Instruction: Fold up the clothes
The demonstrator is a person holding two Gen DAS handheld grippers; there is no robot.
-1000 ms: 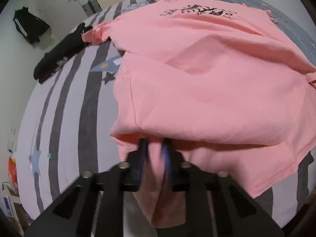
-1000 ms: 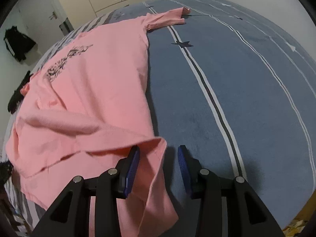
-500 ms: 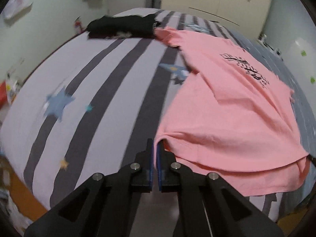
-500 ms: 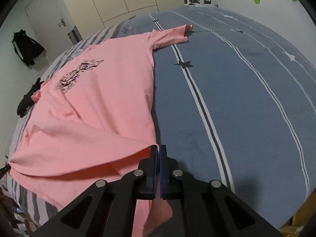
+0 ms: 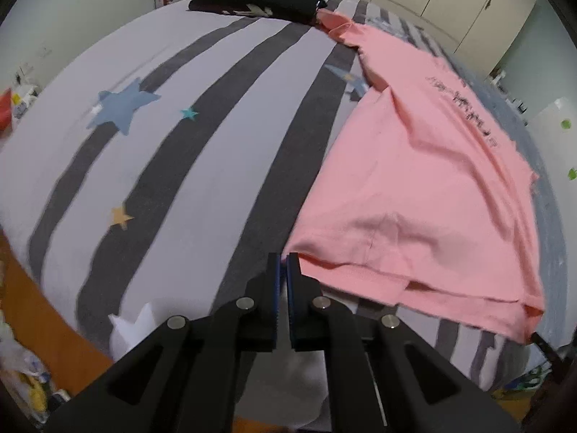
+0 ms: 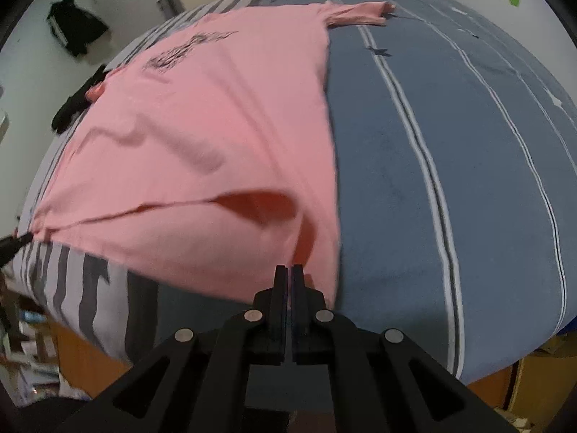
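The pink T-shirt (image 5: 414, 187) is spread on the bed (image 5: 202, 137), its hem pinched at both corners — the left gripper (image 5: 283, 258) at 6 o'clock, the right gripper (image 6: 289, 270) likewise. No fold is made yet — all folding is judged outstanding.

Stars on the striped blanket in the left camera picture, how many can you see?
5, maybe more under the pink shirt: big blue star, tiny teal star, yellow star, white star near the bed edge, and a blue star half hidden beside the shirt.

Left tool (image 5: 283, 258) and right tool (image 6: 289, 270) both clamped, fingers together.
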